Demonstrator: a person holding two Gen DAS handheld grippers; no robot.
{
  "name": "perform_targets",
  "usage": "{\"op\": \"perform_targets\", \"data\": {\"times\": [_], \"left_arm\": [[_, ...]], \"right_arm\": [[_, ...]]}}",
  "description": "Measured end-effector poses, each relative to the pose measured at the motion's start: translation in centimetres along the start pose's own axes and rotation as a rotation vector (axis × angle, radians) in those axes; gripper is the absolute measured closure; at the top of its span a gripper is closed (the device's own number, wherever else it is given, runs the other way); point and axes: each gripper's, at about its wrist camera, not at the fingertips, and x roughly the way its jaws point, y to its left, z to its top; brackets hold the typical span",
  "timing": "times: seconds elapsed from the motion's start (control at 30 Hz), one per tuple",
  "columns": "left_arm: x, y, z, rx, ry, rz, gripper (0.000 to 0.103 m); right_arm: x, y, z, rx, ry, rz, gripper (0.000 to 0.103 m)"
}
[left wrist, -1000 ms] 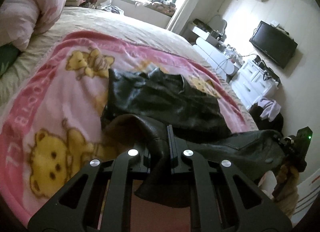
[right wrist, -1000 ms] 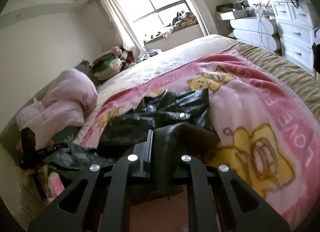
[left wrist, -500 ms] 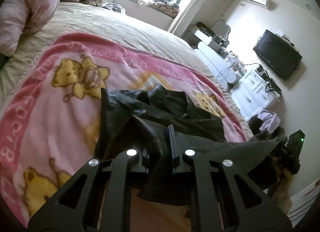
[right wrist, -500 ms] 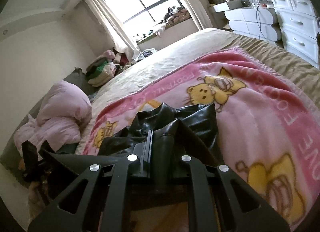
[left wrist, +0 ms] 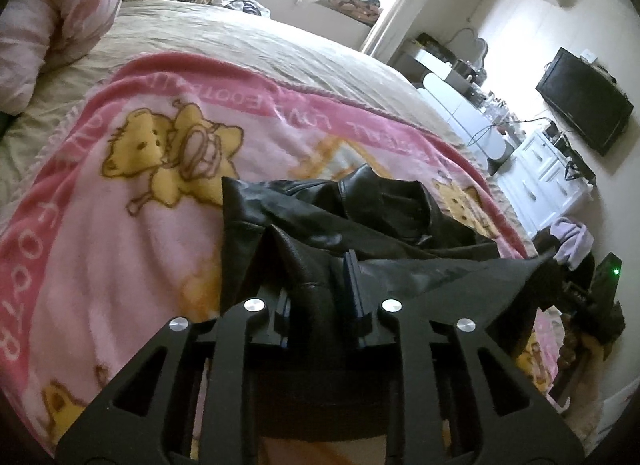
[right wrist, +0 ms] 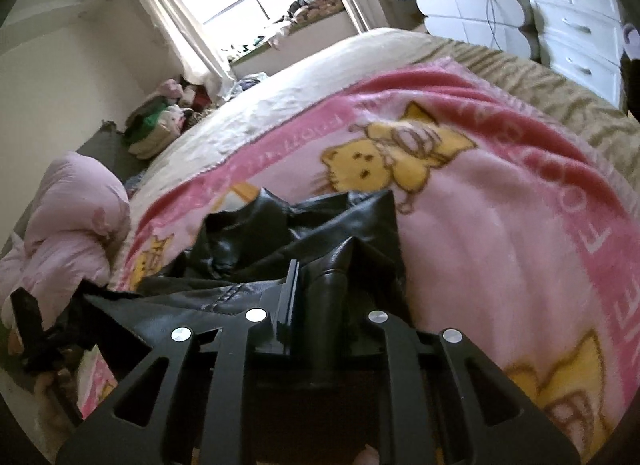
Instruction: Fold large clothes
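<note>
My left tool (left wrist: 316, 285) and right tool (right wrist: 320, 293), jaws just loosening, each pinch the black jacket's (left wrist: 360, 217) near edge over the pink blanket (left wrist: 120, 225) on the bed, so folding is only half done.

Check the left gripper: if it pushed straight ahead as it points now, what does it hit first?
The left gripper already has a fold of the black jacket between its fingers. Straight on, it would likely meet the jacket's bunched body, lying on the pink blanket; depth is unclear.
</note>
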Motion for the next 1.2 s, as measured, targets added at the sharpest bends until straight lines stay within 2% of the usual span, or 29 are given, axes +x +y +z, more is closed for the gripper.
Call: {"op": "perform_targets", "data": {"times": [0.1, 0.17, 0.2, 0.27, 0.3, 0.43, 0.57, 0.67, 0.73, 0.8, 0.9, 1.03, 1.2], "left_arm": [[0.0, -0.7, -0.2, 0.041, -0.007, 0.012, 0.080], [-0.1, -0.8, -0.2, 0.044, -0.010, 0.008, 0.070], [-0.3, -0.8, -0.2, 0.036, -0.016, -0.008, 0.065], [-0.8, -0.9, -0.1, 0.027, -0.035, -0.017, 0.057], [-1.4, -1.2, 0.0, 0.033, -0.062, 0.004, 0.049], [-3.0, -2.2, 0.1, 0.068, -0.131, 0.039, 0.047], [-3.7, -3.4, -0.4, 0.108, -0.172, 0.084, 0.047], [-2.2, -4.5, -1.1, 0.176, -0.118, 0.104, 0.048], [-0.3, -4.8, -2.2, 0.200, -0.040, 0.101, 0.053], [2.2, -5.3, -3.6, 0.244, 0.053, 0.113, 0.060], [4.5, -5.3, -5.1, 0.291, 0.109, 0.165, 0.061], [6.7, -4.2, -5.5, 0.317, 0.110, 0.223, 0.059], [7.1, -2.8, -4.3, 0.310, 0.096, 0.231, 0.059]], "right_arm": [[0.5, -0.3, -0.3, -0.006, 0.026, -0.022, 0.073], [0.1, -0.3, -0.4, -0.015, 0.016, -0.062, 0.046], [-0.3, -0.4, -0.4, -0.023, 0.000, -0.084, 0.042], [-1.1, -0.5, -0.3, -0.030, -0.030, -0.094, 0.041], [-1.5, -0.5, -0.2, -0.032, -0.041, -0.093, 0.041], [-2.5, 0.5, -0.5, -0.104, -0.089, -0.126, 0.041], [-3.0, 2.8, -1.4, -0.246, -0.121, -0.156, 0.042], [-2.2, 4.8, -2.4, -0.368, -0.095, -0.154, 0.050], [-1.1, 5.7, -3.3, -0.433, -0.050, -0.144, 0.051], [0.7, 6.3, -4.2, -0.475, 0.025, -0.126, 0.051], [3.6, 6.5, -5.6, -0.512, 0.134, -0.172, 0.052], [6.5, 5.2, -5.5, -0.467, 0.162, -0.228, 0.052], [8.2, 3.5, -3.9, -0.370, 0.133, -0.202, 0.049]]}}
